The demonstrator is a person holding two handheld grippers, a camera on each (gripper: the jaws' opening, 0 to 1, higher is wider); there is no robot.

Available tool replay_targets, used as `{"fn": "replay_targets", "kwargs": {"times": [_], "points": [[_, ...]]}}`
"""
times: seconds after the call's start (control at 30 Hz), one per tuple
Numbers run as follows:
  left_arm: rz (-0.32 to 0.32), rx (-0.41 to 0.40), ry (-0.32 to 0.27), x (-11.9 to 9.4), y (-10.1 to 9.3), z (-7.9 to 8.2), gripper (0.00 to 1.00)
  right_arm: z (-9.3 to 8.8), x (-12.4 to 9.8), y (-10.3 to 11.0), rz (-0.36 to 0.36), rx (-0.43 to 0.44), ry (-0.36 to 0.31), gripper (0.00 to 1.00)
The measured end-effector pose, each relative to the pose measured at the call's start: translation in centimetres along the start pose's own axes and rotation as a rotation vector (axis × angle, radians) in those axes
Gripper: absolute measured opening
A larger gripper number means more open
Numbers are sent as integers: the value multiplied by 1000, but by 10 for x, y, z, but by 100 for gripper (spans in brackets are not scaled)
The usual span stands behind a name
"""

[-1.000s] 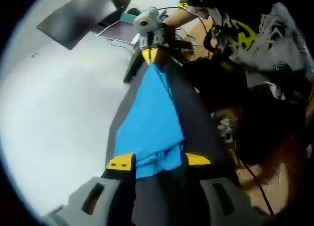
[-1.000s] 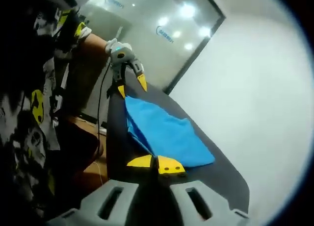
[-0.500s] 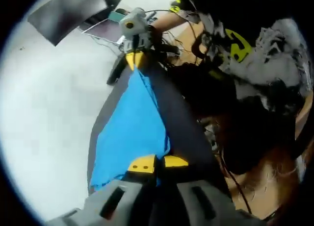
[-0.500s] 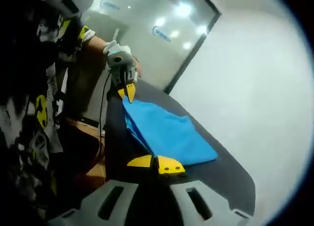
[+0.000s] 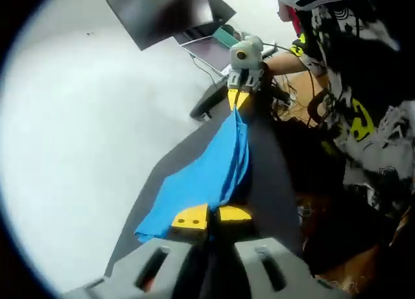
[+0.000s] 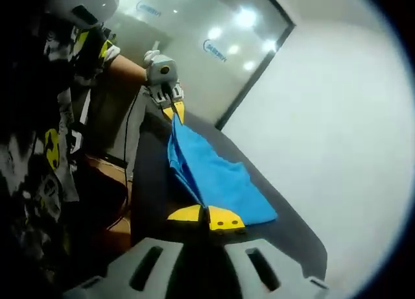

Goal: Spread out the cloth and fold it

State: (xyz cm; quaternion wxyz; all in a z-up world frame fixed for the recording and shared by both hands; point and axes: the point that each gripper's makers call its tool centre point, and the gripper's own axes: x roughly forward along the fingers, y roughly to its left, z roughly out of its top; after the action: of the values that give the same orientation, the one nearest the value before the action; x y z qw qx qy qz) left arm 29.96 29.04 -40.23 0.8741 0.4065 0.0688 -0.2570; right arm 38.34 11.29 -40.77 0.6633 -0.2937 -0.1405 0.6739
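Note:
A bright blue cloth hangs stretched between my two grippers above a dark tabletop. In the left gripper view my left gripper is shut on the near corner of the cloth, and the right gripper pinches the far corner. In the right gripper view my right gripper is shut on the blue cloth, whose lower part rests on the dark tabletop. The left gripper holds the raised far corner there.
A person in a black, white and yellow patterned top stands close along the table's edge. A wooden floor lies behind. An open laptop sits on a pale surface at the far end. A glass wall with reflected ceiling lights stands behind.
Both grippers have lifted and pulled the cloth taut, so its far edge has risen off the table. The left gripper closed on its corner a second ago and stays shut.

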Motion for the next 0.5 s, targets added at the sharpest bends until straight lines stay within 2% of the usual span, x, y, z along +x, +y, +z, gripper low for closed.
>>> {"fn": "replay_targets", "kwargs": {"times": [0.17, 0.37, 0.5], "points": [[24, 4, 16, -2, -8, 0, 0, -3, -4, 9, 3, -13, 14, 0], [43, -4, 8, -14, -7, 14, 0, 14, -17, 3, -21, -37, -17, 0], [40, 24, 18, -21, -10, 26, 0, 22, -25, 5, -34, -49, -30, 0]]}}
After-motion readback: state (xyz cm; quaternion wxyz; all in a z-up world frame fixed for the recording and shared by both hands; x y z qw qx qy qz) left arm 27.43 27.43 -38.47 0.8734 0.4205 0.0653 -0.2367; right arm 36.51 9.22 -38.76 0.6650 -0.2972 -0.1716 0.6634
